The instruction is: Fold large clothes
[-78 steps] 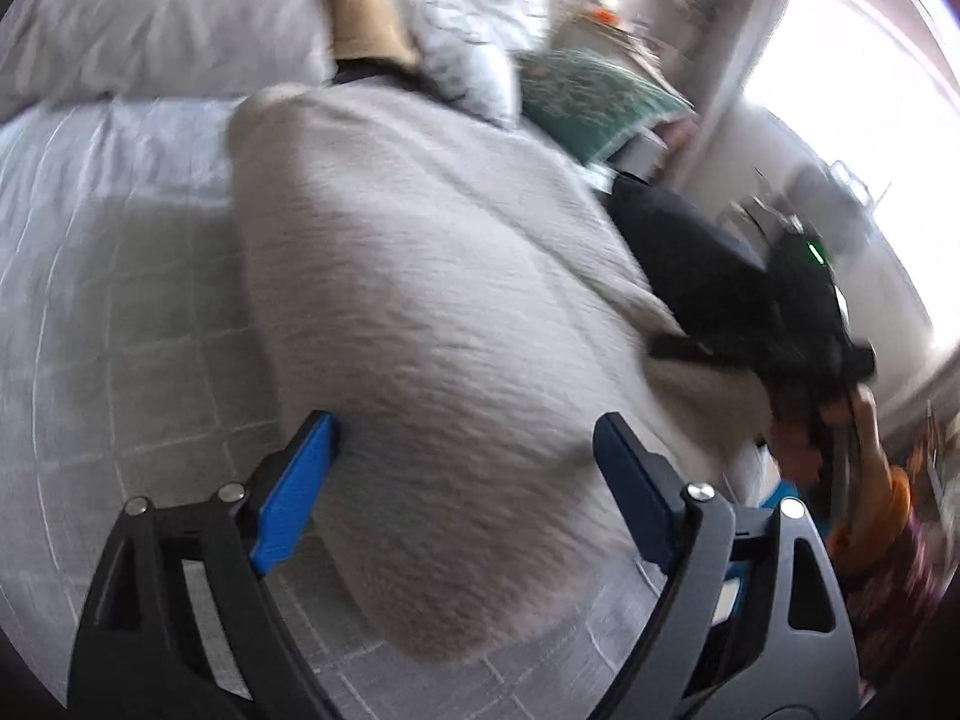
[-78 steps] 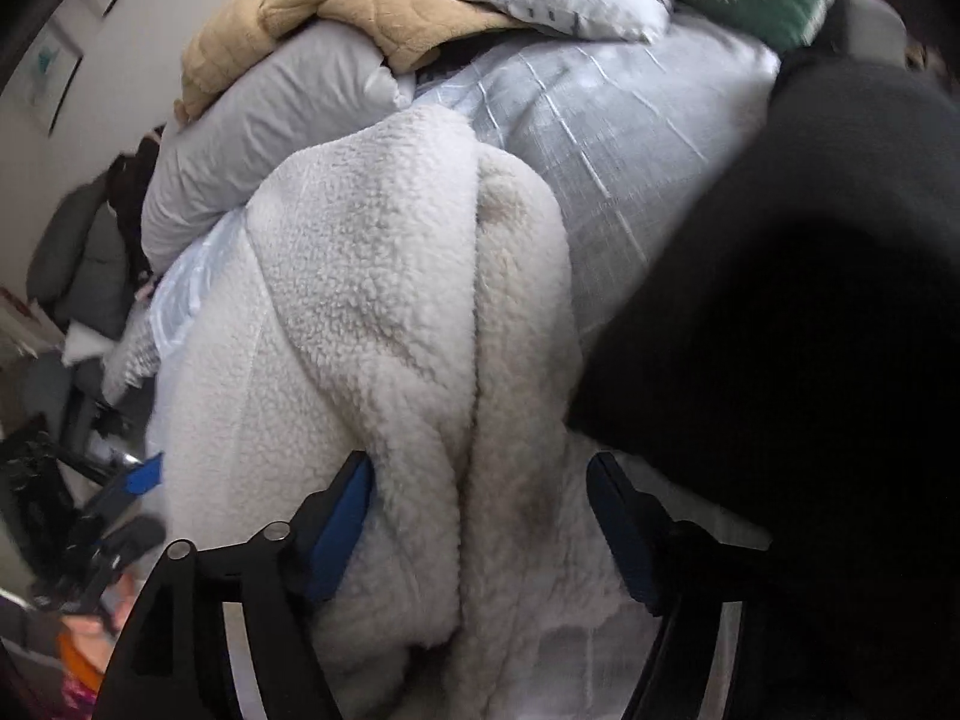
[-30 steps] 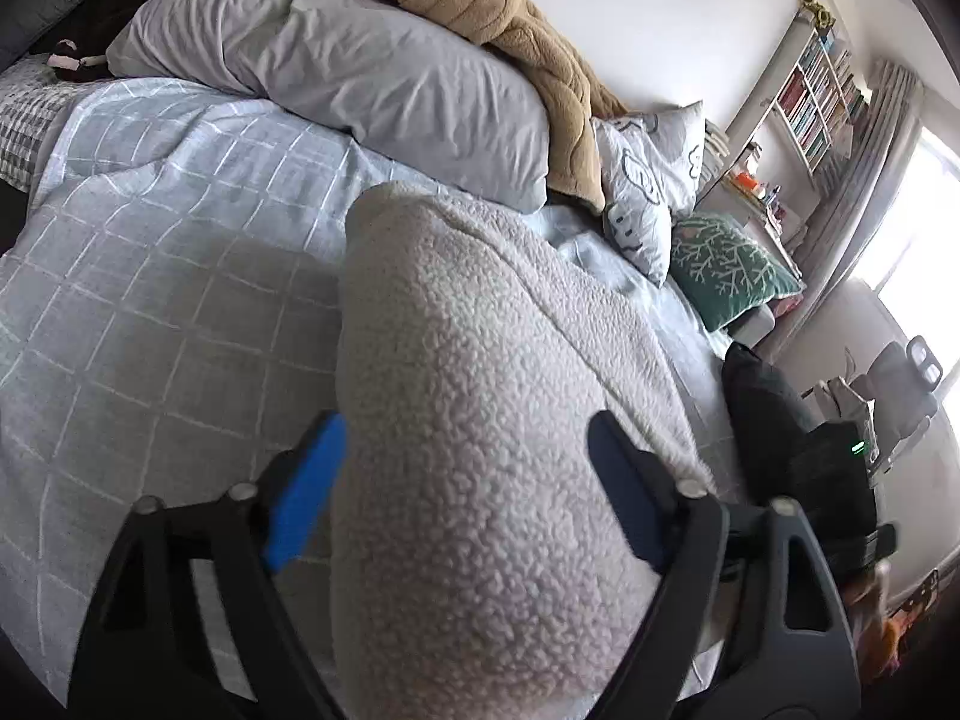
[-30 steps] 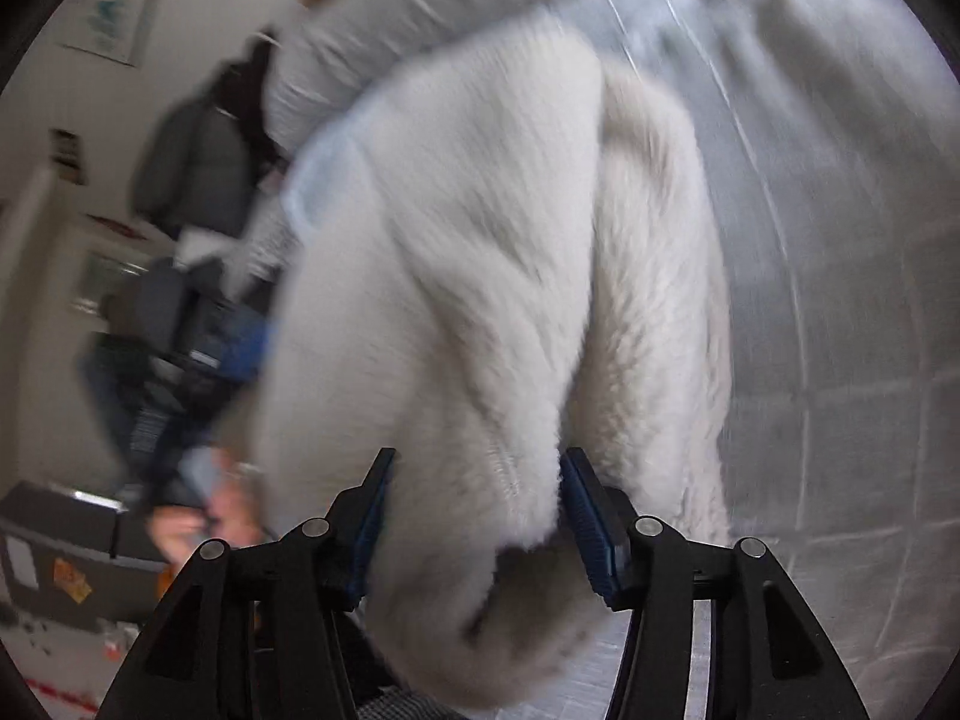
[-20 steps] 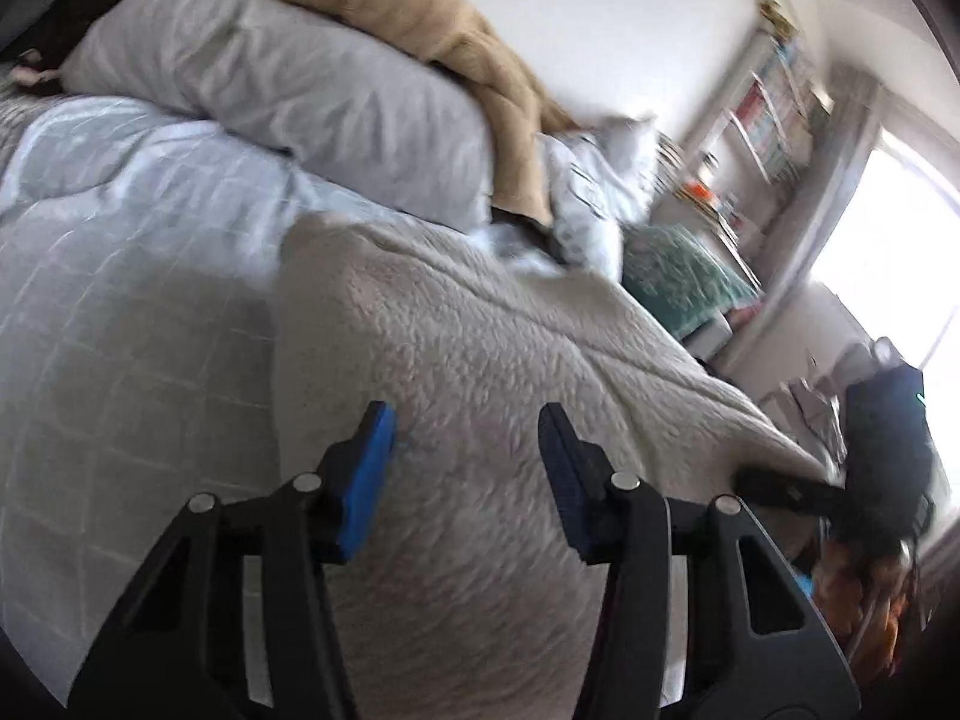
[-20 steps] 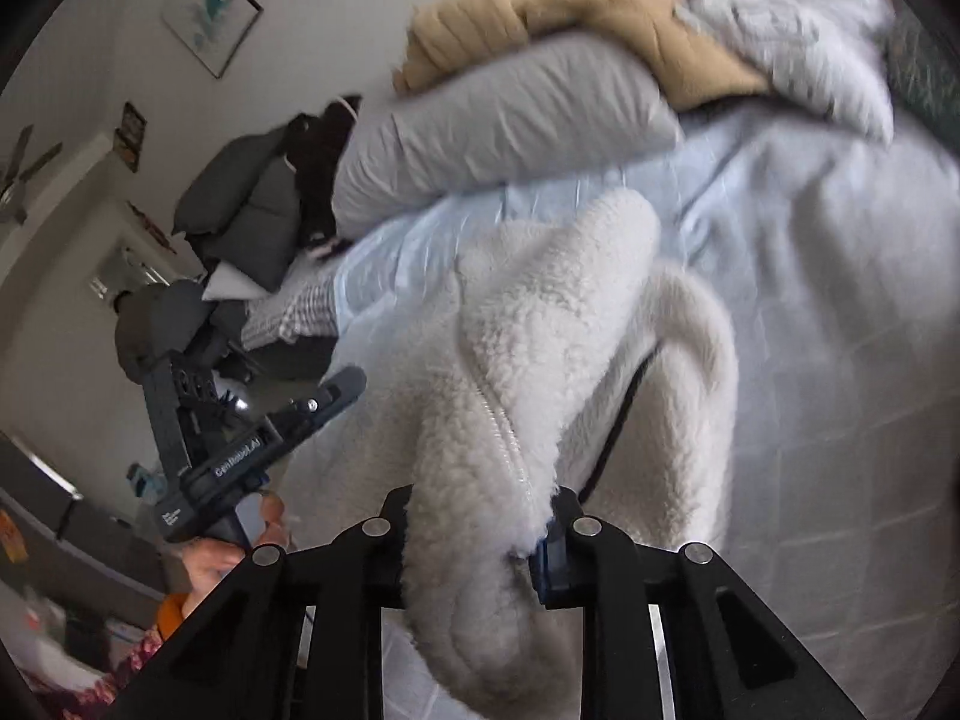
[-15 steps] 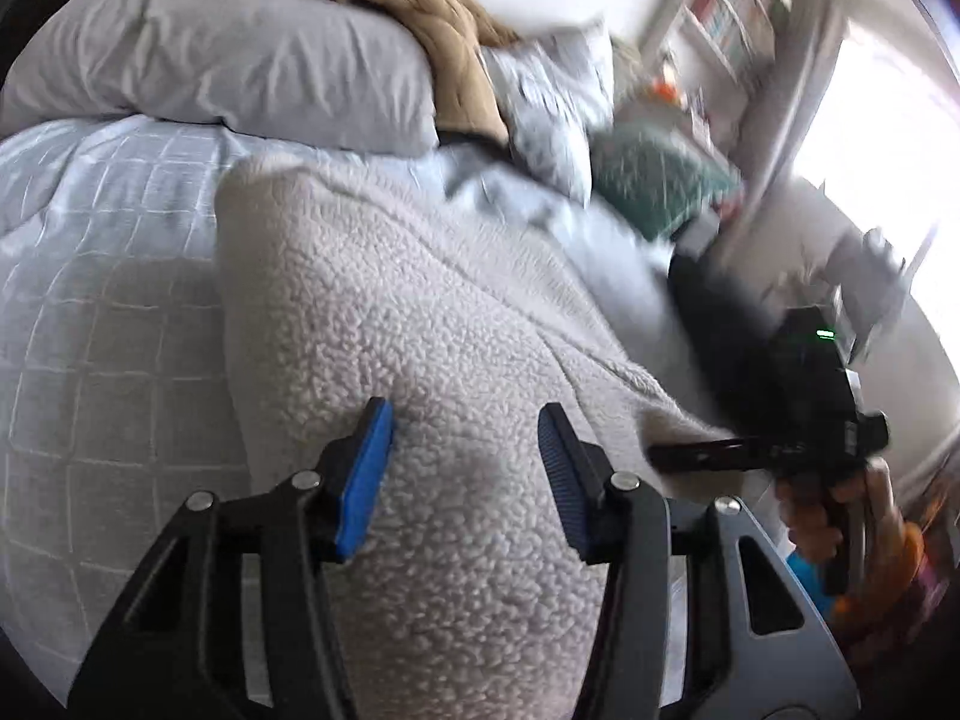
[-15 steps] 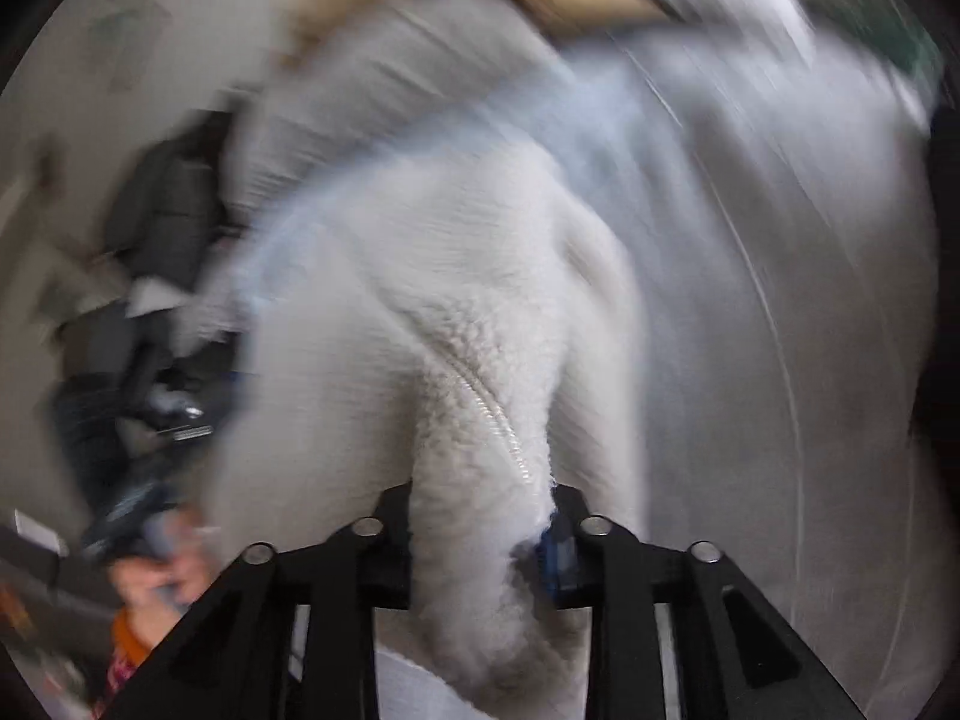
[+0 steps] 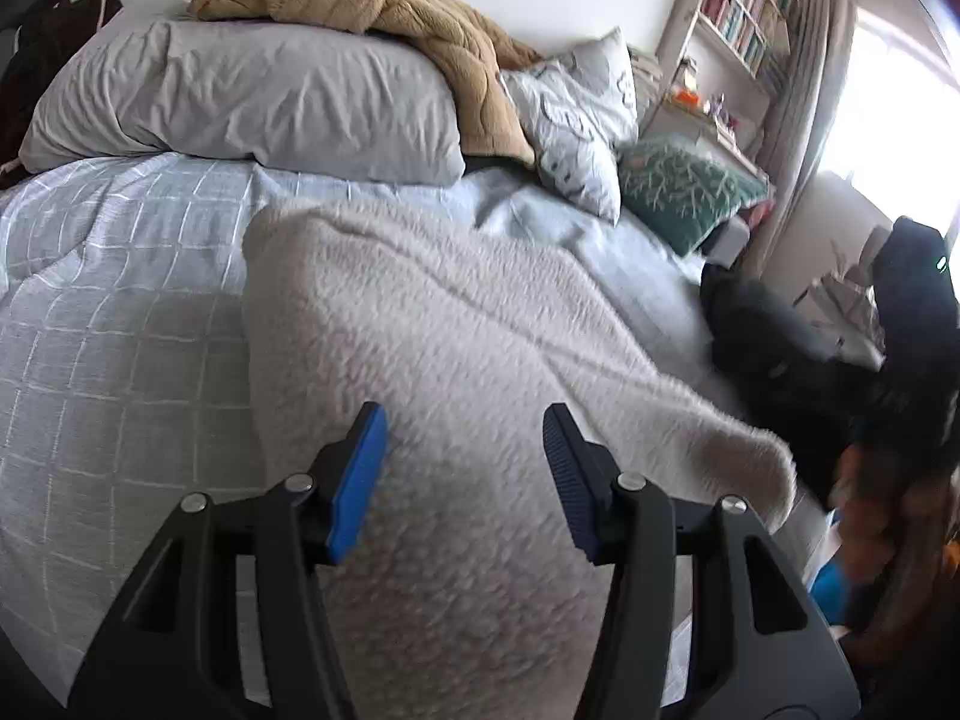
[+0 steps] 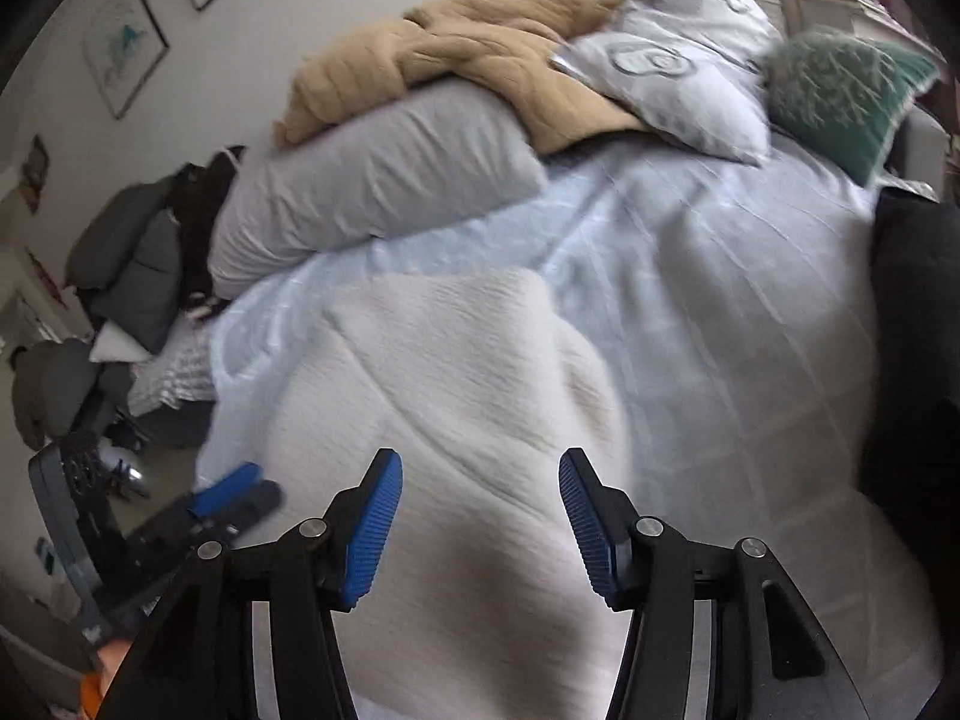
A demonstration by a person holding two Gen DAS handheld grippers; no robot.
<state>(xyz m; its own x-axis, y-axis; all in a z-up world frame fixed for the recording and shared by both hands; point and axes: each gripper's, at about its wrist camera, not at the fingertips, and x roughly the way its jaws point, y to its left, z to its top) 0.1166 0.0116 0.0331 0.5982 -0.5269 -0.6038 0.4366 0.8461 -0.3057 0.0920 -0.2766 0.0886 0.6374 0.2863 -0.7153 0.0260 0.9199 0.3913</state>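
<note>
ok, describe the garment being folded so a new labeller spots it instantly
Start at the bed with its pale blue grid-check cover. The cream fleece garment lies across its near half, below the grey pillow. Its nubby sherpa pile distinguishes it from the tan quilted blanket further back.

no legible text, labels, numbers or signs
</note>
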